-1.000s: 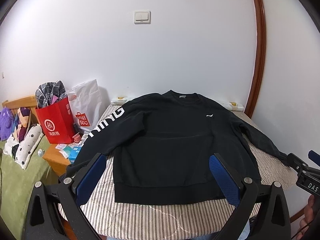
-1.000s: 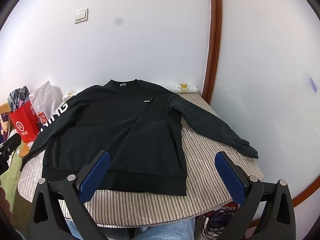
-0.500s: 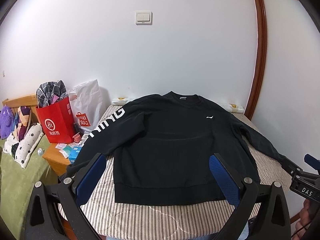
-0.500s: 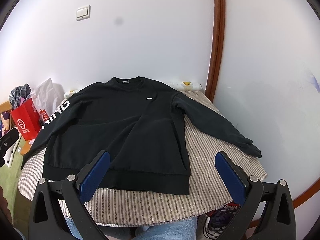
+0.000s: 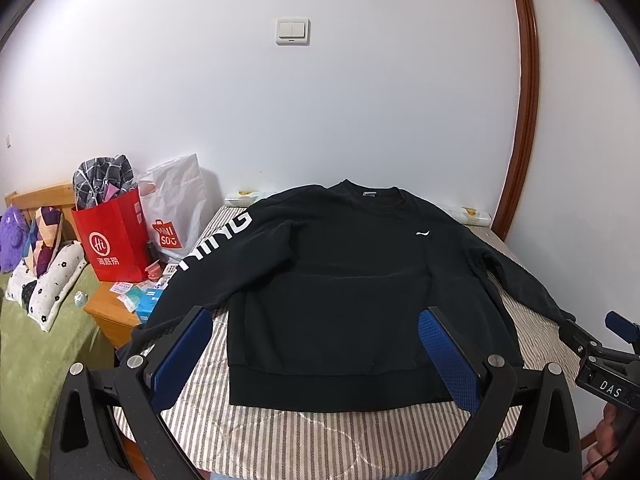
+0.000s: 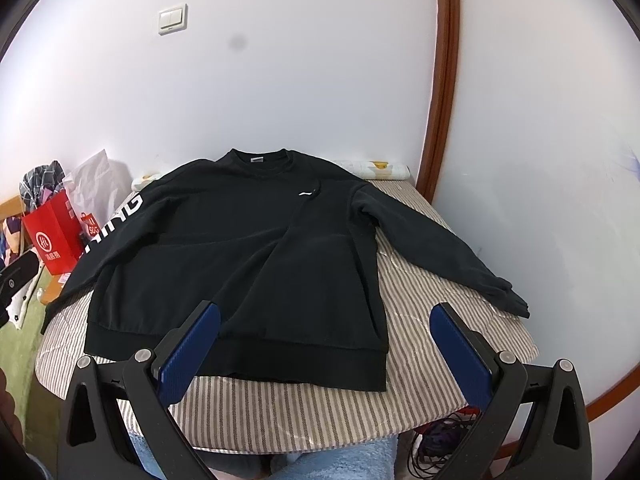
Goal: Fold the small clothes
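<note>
Flat, black sweatshirt point(image 5: 332, 300), sleeves spread, unfolded

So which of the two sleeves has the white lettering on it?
The sleeve with white lettering is the one running toward the red bag, its cuff hanging off the table edge. The plain sleeve toward the wood trim lies fully on the striped cover.

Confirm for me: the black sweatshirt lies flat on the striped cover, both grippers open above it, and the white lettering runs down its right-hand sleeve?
Not quite. The black sweatshirt lies flat on the striped cover, both grippers open, but the white lettering runs down the left-hand sleeve, as the left wrist view shows.
</note>
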`<control>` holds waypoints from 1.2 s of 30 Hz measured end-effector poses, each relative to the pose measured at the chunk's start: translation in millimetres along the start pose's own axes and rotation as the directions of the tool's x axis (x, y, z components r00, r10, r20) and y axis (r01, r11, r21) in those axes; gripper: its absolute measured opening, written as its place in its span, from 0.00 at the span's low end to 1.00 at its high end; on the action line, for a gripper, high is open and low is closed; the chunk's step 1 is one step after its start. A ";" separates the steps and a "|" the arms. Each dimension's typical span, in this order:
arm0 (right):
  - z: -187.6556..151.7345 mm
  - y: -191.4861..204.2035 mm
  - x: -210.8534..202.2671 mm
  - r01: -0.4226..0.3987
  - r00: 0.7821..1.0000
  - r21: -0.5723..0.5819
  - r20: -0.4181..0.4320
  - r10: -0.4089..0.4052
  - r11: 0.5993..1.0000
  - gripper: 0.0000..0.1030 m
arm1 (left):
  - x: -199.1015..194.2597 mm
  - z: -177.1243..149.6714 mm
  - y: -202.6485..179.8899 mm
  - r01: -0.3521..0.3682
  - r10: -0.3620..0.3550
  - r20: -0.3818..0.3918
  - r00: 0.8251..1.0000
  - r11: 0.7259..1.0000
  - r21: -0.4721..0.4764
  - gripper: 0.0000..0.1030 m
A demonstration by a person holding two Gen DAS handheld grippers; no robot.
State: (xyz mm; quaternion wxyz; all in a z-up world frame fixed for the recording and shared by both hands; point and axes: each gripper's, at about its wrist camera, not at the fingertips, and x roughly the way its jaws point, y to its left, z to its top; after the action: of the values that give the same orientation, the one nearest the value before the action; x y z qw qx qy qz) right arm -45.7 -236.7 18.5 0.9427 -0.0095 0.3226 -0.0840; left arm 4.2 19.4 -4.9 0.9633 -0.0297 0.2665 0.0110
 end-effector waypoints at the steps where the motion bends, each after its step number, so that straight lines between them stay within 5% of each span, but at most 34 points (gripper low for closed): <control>1: 0.3 0.3 0.7 -0.004 1.000 0.001 -0.002 0.004 1.000 1.00 | 0.8 -0.6 -0.3 -0.001 0.001 -0.005 1.000 1.000 0.001 1.00; 36: -2.1 0.9 4.1 -0.040 0.999 -0.008 -0.003 0.040 0.999 1.00 | 7.5 -3.4 -0.3 0.039 -0.038 -0.021 0.999 0.999 0.003 1.00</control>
State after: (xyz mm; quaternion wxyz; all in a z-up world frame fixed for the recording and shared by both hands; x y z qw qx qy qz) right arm -43.6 -236.5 14.2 0.9437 -0.0065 0.3244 -0.0638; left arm 8.9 19.0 -11.7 0.9605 -0.0334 0.2762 -0.0083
